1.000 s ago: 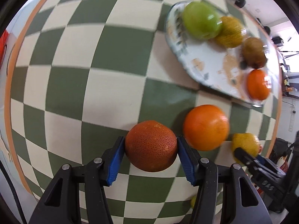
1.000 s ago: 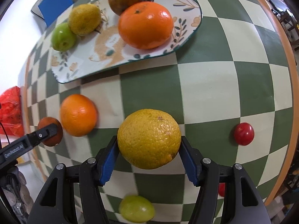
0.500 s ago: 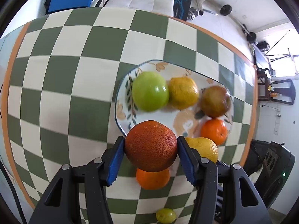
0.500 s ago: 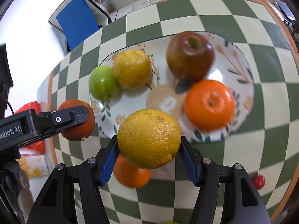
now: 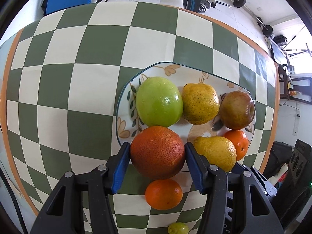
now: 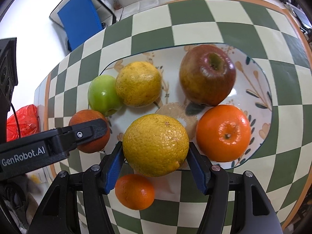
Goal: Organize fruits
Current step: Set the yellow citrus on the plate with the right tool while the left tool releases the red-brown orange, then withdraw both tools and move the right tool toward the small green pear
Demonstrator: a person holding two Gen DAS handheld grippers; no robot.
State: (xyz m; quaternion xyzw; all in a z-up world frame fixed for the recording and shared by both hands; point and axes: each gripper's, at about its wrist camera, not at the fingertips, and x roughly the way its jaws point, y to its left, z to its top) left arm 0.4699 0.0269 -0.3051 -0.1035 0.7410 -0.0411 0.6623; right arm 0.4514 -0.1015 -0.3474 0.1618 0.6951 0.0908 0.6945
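At lower centre of the left wrist view, the left gripper [image 5: 157, 153] is clamped on a reddish orange [image 5: 157, 152] over the near edge of the floral plate [image 5: 124, 124]. In the right wrist view, the right gripper [image 6: 156, 156] pinches a yellow citrus [image 6: 155, 145] at lower centre, above that plate's near rim. A small orange [image 6: 134, 192] lies on the checkered tablecloth [image 6: 195, 15] below it.

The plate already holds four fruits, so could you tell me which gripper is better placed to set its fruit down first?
Probably the right gripper: its yellow citrus hangs over the plate's bare centre, while the left gripper's dark orange sits at the near-left rim beside the green apple.
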